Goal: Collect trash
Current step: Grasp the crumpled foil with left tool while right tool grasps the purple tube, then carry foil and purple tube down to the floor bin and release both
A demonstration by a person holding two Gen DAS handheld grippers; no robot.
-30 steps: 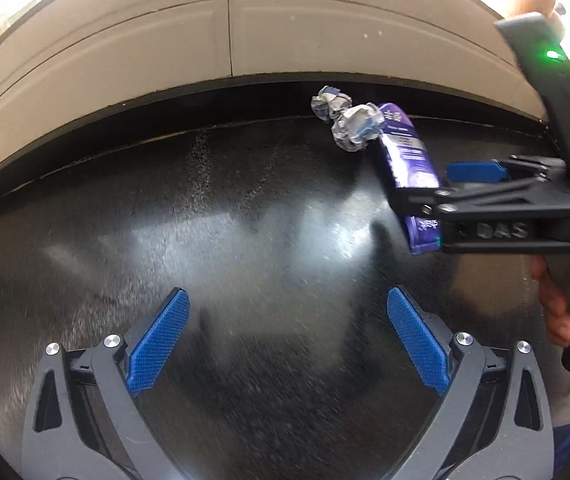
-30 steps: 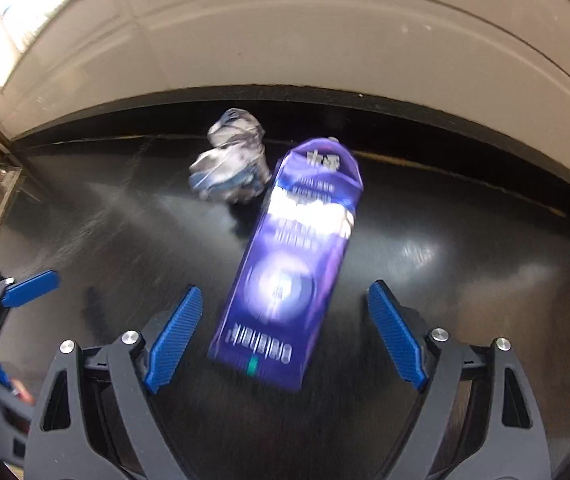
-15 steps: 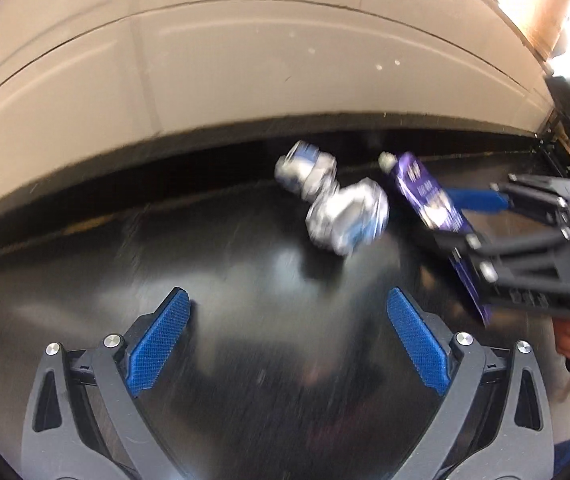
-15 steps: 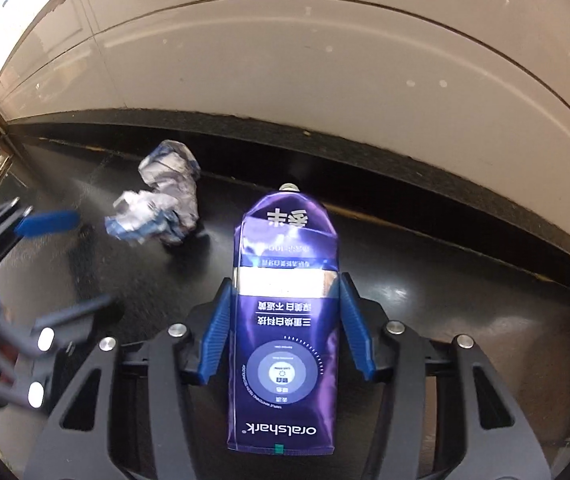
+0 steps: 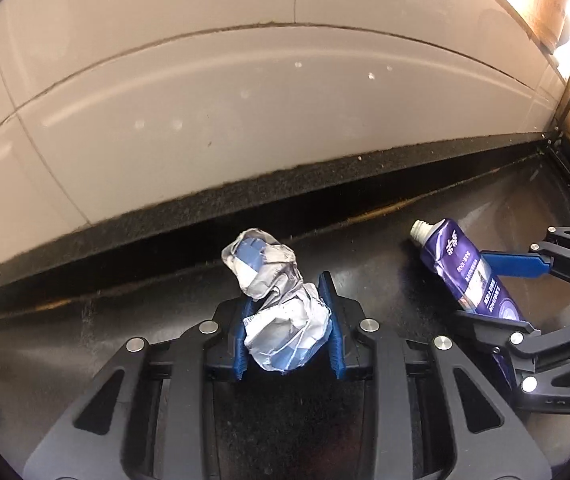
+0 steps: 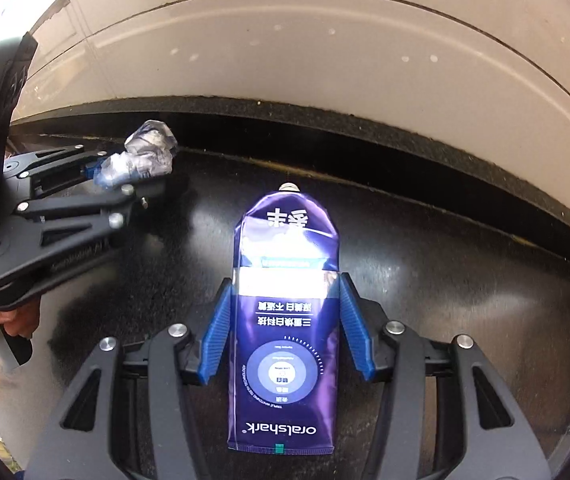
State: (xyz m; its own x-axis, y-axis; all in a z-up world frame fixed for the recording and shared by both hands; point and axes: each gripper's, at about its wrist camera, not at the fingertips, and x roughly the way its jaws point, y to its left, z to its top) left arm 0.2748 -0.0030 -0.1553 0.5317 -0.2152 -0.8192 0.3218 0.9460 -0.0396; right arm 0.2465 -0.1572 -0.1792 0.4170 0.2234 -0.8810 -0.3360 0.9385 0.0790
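Two pieces of trash are in hand at once: the crumpled wrapper [image 5: 281, 320] sits low on the black worktop [image 5: 85, 340] just in front of the pale tiled wall [image 5: 245, 100], and the purple toothpaste tube [image 6: 285, 320] lies flat on the same surface to its right, uncapped nozzle toward the wall. Our left gripper [image 5: 287, 326] has just been closing and now pinches the lower lump of the wrapper between its blue pads, the upper lump sticking out beyond the fingertips. Our right gripper [image 6: 285, 328] has its pads pressed against the two long edges of the tube around mid-length, the crimped tail pointing back at the camera. We judge the picking step done for both items and the carrying step about to begin. No bin shows in either view, so the next move calls for lifting both hands clear of the worktop, keeping the grippers apart so they do not knock together, and finding the container. The wrapper is light and springy and may slip; the flat tube could twist in its edgewise hold.
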